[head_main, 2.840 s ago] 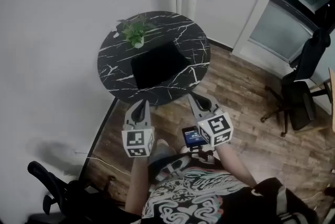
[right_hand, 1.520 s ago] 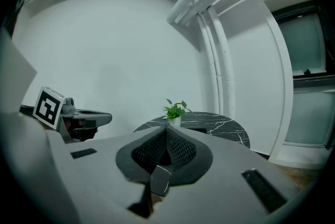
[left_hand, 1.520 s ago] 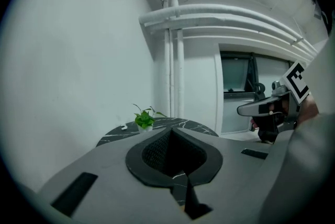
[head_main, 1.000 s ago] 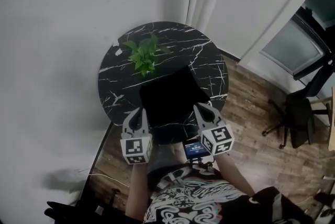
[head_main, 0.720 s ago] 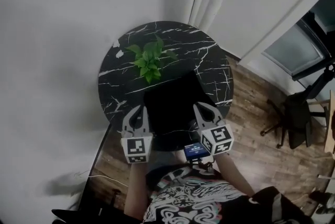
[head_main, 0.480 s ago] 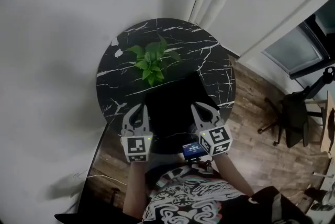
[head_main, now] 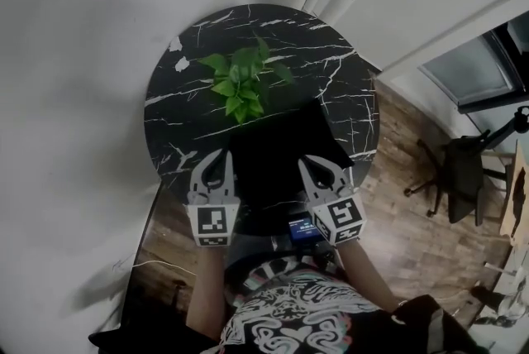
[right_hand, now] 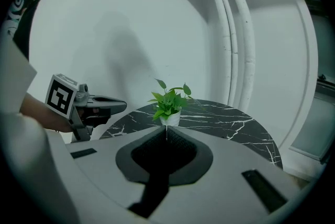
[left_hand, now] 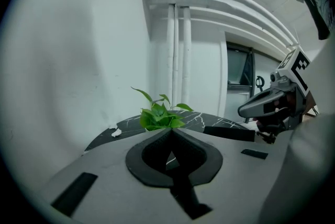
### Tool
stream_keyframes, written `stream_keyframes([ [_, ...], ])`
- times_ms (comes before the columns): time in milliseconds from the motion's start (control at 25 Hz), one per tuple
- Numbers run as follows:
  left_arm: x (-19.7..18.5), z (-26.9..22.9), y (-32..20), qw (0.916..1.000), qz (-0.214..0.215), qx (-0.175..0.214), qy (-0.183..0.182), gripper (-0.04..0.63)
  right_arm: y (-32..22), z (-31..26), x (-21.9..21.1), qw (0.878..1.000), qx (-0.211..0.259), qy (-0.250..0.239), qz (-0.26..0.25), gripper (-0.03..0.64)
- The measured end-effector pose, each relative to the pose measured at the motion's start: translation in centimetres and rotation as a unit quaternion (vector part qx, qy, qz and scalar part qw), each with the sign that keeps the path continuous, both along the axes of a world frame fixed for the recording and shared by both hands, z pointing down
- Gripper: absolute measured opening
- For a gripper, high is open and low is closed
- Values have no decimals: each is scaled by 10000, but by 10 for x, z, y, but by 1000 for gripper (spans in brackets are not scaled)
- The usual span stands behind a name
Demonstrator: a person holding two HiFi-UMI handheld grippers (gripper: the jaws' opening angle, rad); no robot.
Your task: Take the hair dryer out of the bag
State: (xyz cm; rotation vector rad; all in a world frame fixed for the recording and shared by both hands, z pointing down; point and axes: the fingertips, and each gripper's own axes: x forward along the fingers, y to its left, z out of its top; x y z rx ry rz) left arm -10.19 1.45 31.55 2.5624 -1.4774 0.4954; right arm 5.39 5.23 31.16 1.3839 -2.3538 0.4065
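Note:
A flat black bag (head_main: 281, 147) lies on the near half of a round black marble table (head_main: 186, 108). No hair dryer shows; the bag looks closed and flat. My left gripper (head_main: 220, 155) hovers at the bag's left edge with its jaws shut and nothing in them. On the bag's right side, my right gripper (head_main: 307, 164) is likewise shut and empty. In the left gripper view the left gripper's (left_hand: 171, 130) jaws meet at a point. The right gripper's (right_hand: 166, 129) jaws also meet in its own view.
A small potted green plant (head_main: 244, 86) stands on the table just beyond the bag, also seen as the plant (right_hand: 170, 98) ahead of the right gripper. A white wall and pipes (left_hand: 178, 50) back the table. An office chair (head_main: 463, 179) stands on the wooden floor at right.
Both grippers have moved forward together over the table's near edge, and now flank the bag. The table and plant have come closer in the head view.

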Motion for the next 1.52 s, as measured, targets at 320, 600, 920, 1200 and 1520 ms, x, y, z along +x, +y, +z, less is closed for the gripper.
stream_keyframes([
  [320,1,15,11,9996,-168,-236,-72,14,0,11,-14,9979,-120,117,-620,20],
  [600,-6,39,21,9978,-436,-488,-51,14,-2,28,-33,9914,-313,300,-1235,21],
  [920,-2,78,33,9950,-526,-847,-73,15,9,65,-57,9795,-634,468,-1852,21],
  [1200,7,106,45,9928,-395,-1127,-80,15,15,95,-68,9732,-956,458,-2040,23],
  [1520,6,128,54,9900,-307,-1377,-50,17,26,134,-85,9557,-1350,890,-2461,130],
])
